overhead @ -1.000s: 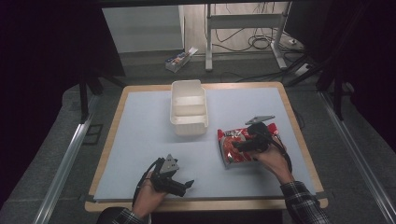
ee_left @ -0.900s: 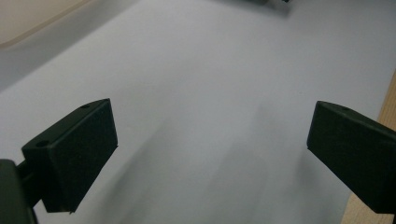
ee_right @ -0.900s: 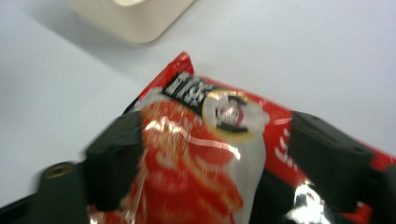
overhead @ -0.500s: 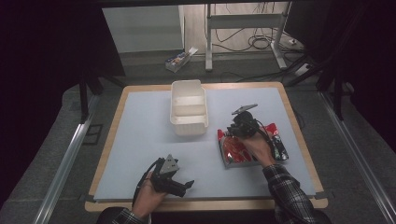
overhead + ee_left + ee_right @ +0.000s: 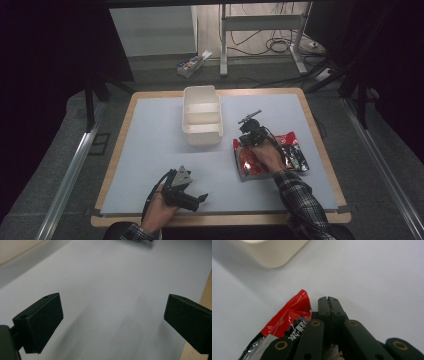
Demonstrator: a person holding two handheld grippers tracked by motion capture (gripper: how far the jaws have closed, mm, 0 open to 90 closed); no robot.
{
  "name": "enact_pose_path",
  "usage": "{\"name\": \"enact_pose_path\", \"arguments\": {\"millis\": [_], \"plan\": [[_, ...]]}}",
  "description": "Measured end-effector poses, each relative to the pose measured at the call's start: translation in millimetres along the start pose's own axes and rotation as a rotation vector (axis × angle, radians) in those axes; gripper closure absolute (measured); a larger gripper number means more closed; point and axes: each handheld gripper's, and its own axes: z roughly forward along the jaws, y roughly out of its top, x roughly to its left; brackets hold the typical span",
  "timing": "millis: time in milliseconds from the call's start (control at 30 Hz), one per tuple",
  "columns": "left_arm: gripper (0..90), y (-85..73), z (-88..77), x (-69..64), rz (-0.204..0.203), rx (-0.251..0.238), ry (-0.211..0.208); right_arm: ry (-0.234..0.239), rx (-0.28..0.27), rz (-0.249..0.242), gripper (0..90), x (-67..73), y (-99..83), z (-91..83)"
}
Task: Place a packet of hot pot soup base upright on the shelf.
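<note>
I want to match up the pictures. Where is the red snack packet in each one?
High view: the red packet lies right of centre on the grey mat, just below the white box.
Right gripper view: it is at the lower left.
Left gripper view: bare grey mat between the open left tongs.
Shared landmark: the white box, top left in the right gripper view.

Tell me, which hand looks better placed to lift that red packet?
Right, probably. The right gripper sits shut at the red snack packet; the left gripper rests open at the near table edge.
</note>
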Motion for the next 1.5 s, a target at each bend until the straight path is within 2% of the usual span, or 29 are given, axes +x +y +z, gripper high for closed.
{"name": "enact_pose_path", "arguments": {"millis": [167,333,433,533,700,800,833,867,1033,1133,1200,1267,1333,1400,1500], "plan": [[2.1,0.2,0.9,-1.3,0.007,0.006,0.0,0.03,0.007,-0.023,89.4,8.2,-6.6,-4.2],[2.2,0.3,1.2,-1.6,0.011,0.01,-0.001,0.057,0.005,-0.044,89.4,22.1,-20.1,-13.0],[2.3,0.7,2.2,-2.7,0.015,0.019,-0.003,0.041,-0.006,-0.059,89.2,27.5,-23.7,-16.4],[2.4,0.9,2.3,-3.8,0.014,0.018,-0.003,0.027,-0.022,-0.067,88.7,25.5,-22.6,-20.6],[2.8,0.7,2.3,-2.1,0.004,0.023,-0.004,0.01,-0.092,-0.004,88.6,3.7,-28.3,-41.9],[2.9,0.9,2.1,-2.7,0.006,0.025,-0.004,-0.021,-0.109,0.044,88.7,-15.8,-38.1,-57.5],[3.0,1.0,2.3,-3.0,0.008,0.026,-0.003,-0.053,-0.119,0.073,88.7,-30.3,-47.7,-66.1],[3.0,1.1,2.6,-3.3,0.009,0.029,-0.004,-0.053,-0.119,0.073,88.7,-30.3,-47.7,-66.1],[3.4,1.6,3.5,-3.7,-0.004,0.033,-0.006,-0.144,-0.122,0.167,88.6,-65.5,-79.5,-85.5],[3.5,1.8,3.5,-3.5,-0.012,0.03,-0.01,-0.186,-0.097,0.204,88.3,-81.8,-99.7,-90.5],[3.6,2.0,3.3,-3.6,-0.014,0.028,-0.01,-0.218,-0.081,0.209,87.5,-88.0,-111.6,-90.4],[3.6,2.1,3.0,-3.7,-0.015,0.025,-0.01,-0.23,-0.048,0.224,86.4,-95.6,-123.7,-88.6],[3.6,2.1,2.7,-3.6,-0.015,0.024,-0.01,-0.232,-0.035,0.233,86.6,-97.0,-126.0,-87.5],[3.6,2.2,2.4,-3.5,-0.02,0.019,-0.011,-0.173,-0.039,0.253,89.0,-97.6,-129.0,-85.8],[3.7,2.5,1.7,-2.5,-0.026,0.017,-0.012,-0.177,-0.039,0.272,89.3,-92.8,-128.1,-84.3]]}}
